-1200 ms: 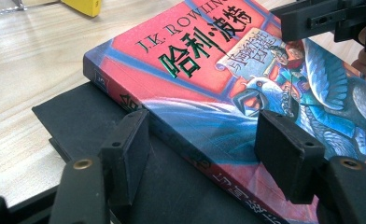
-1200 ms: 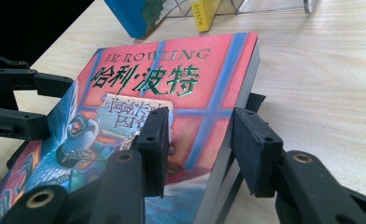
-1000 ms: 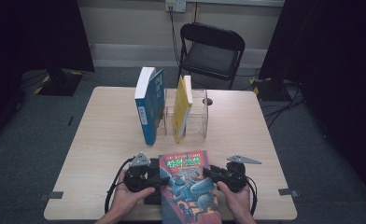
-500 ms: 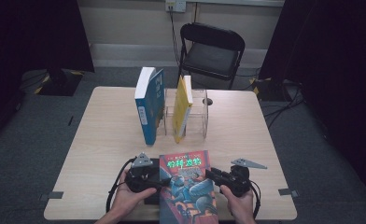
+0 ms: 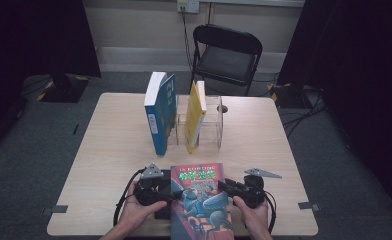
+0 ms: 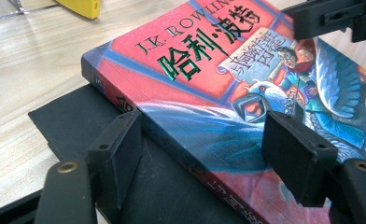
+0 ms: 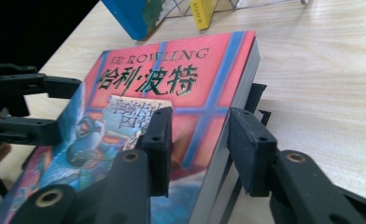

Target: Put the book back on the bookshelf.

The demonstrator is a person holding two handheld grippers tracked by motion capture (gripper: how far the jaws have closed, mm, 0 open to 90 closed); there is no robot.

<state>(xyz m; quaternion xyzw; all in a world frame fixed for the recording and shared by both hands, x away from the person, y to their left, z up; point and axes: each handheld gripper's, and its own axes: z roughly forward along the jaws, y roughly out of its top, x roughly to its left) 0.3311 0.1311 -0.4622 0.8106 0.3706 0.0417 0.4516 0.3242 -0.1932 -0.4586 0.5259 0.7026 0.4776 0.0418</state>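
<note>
Since the earlier frame the right tool (image 5: 223,187) had drawn back to the red book's (image 5: 200,200) page edge, its jaws just reopening astride it. The left tool (image 5: 170,196) stood spread over the spine. The book lay on a black pad (image 6: 73,122) at the tabletop's (image 5: 109,150) near edge, raised for gripping.

Looks like a lab or recording studio. Black curtains (image 5: 39,35), grey carpet (image 5: 29,150), taped-down cables (image 5: 304,115). Lone table (image 5: 109,145), folding chair (image 5: 226,55).
</note>
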